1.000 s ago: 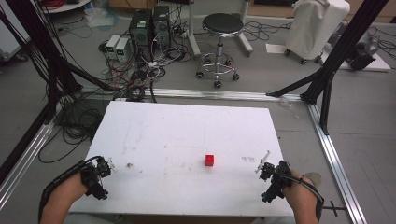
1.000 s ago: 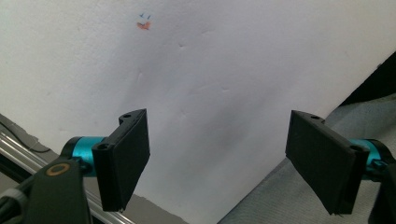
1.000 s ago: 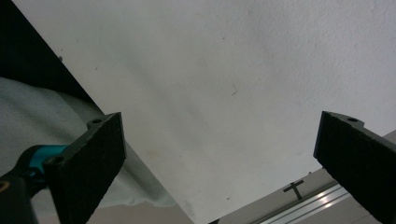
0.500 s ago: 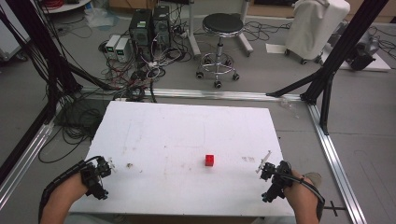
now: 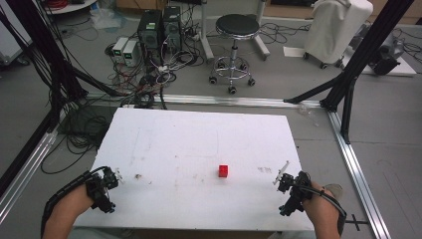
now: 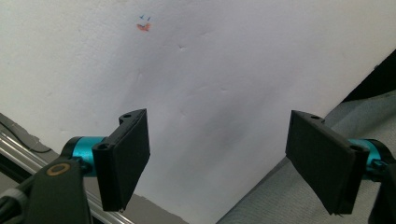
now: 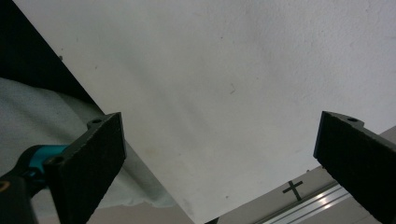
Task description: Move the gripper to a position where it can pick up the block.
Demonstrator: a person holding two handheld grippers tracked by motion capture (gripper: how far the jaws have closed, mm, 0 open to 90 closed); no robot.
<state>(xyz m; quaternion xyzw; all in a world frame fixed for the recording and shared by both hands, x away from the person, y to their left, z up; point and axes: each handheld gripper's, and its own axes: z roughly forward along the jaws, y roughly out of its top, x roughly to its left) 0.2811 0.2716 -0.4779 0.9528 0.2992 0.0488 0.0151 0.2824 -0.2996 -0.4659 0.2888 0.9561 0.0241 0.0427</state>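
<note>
A small red cube sits on the white table, right of centre and toward the near edge. My left gripper rests at the near left corner of the table, jaws wide apart with nothing between them. My right gripper rests at the near right corner, right of the cube and apart from it, jaws also wide apart and empty. Both gripper views look down on bare white tabletop near its edge.
A small brown speck lies on the table near the left gripper; an orange and blue mark shows on the surface. Aluminium frame rails border the table. A stool, computer boxes and cables lie beyond the far edge.
</note>
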